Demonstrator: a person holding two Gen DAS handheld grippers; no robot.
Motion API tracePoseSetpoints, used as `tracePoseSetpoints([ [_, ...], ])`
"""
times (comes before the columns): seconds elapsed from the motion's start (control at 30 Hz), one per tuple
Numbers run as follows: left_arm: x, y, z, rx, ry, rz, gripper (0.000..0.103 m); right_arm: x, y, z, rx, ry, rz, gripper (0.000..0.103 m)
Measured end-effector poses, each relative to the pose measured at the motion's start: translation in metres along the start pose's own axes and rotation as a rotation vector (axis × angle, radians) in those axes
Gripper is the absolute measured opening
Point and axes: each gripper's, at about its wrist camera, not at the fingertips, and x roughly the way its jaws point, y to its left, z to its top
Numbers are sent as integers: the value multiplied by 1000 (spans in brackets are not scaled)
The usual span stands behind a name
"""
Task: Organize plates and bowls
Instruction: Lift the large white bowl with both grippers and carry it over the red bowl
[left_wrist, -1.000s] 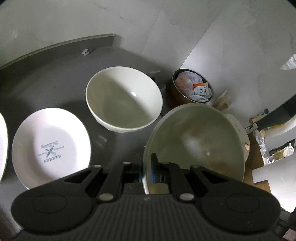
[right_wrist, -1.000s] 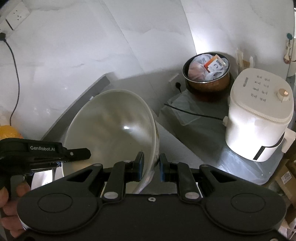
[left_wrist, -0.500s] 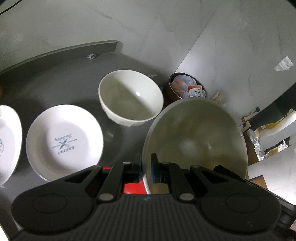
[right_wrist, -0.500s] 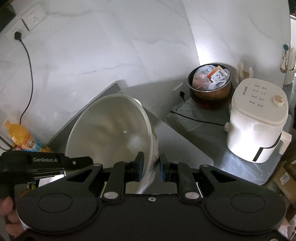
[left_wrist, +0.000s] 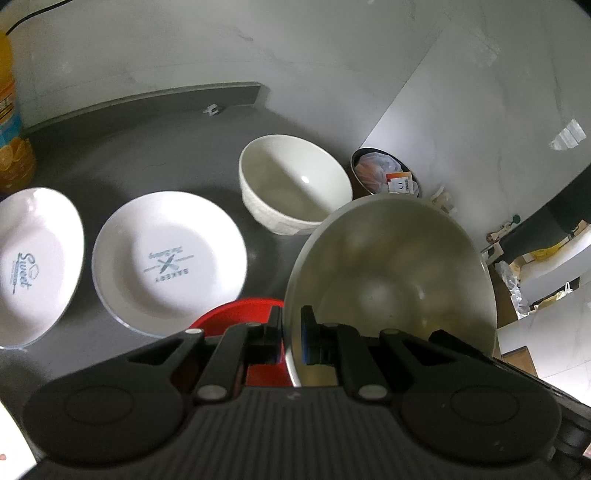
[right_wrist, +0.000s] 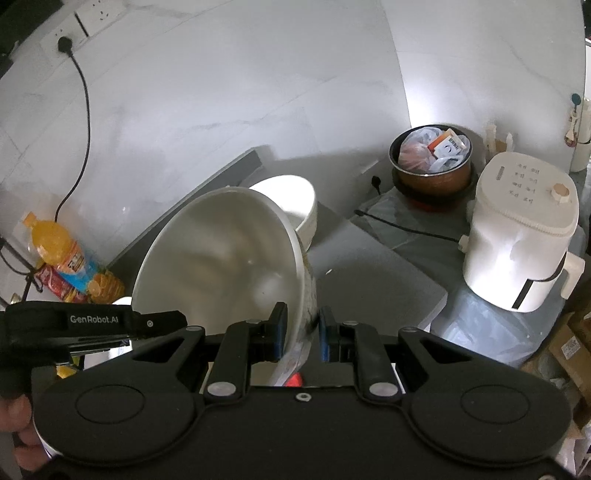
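Both grippers clamp the rim of one large bowl (left_wrist: 391, 280), held tilted and raised off the grey countertop (left_wrist: 147, 147): the left gripper (left_wrist: 291, 332) pinches the rim at its near left edge, its fingers narrow on either side of the thin wall, and the right gripper (right_wrist: 302, 332) grips the opposite edge of the same large bowl (right_wrist: 221, 258), one blue-padded finger inside and one outside. In the left wrist view, a white ribbed bowl (left_wrist: 295, 192) stands upright on the countertop ahead of the left gripper, just beyond the held bowl's far rim. To the left of that gripper lie two white plates side by side, the nearer one printed "BAKERY" (left_wrist: 168, 258) and the farther one printed "Sweet" (left_wrist: 33, 258). A red dish (left_wrist: 240, 317) sits directly beneath the left gripper's fingers, partly hidden by them. An orange drink bottle (left_wrist: 11, 122) stands at the far left. Ahead and to the right of the right gripper, off the countertop, a white appliance (right_wrist: 521, 236) stands beside a brown pot (right_wrist: 432, 162) stuffed with plastic bags. The left gripper (right_wrist: 92, 325), with a hand (right_wrist: 18, 435) on it, shows at the left edge of the right wrist view
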Motion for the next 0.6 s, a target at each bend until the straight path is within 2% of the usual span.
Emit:
tracePoseSetpoints([
  [0.6,-23,49,-41,-55,27,13,8,-5,32,-47,-23,64,0,18],
])
